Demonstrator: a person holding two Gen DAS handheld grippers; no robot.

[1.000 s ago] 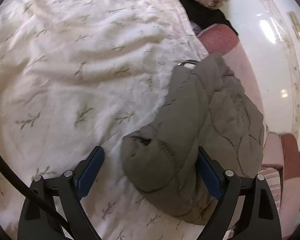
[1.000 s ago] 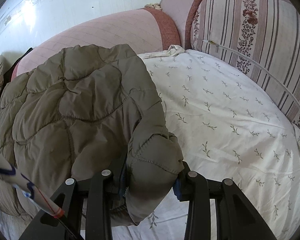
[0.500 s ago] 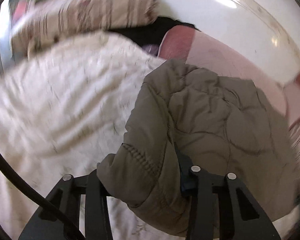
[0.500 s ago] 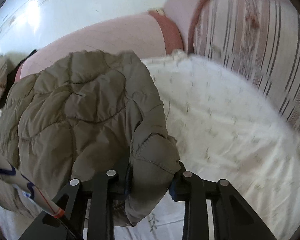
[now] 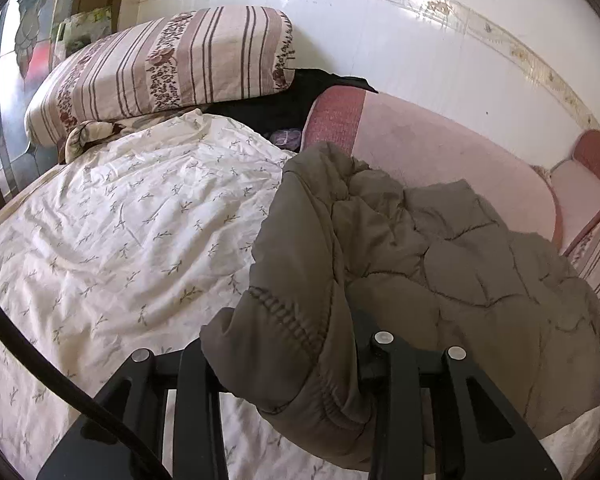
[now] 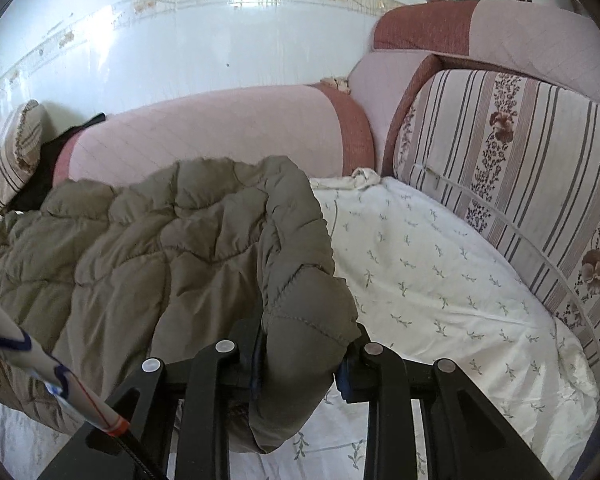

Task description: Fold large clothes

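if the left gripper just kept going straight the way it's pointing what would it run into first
The left gripper is already shut on a cuff of the olive quilted jacket, so more of that jacket lies straight ahead. Past it, probably the pink bolster cushion by the wall, though depth is hard to judge.

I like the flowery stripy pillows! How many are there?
2. One striped pillow leans at the far left end of the bed, past the white sheet. The other striped pillow stands along the right side. More may be hidden.
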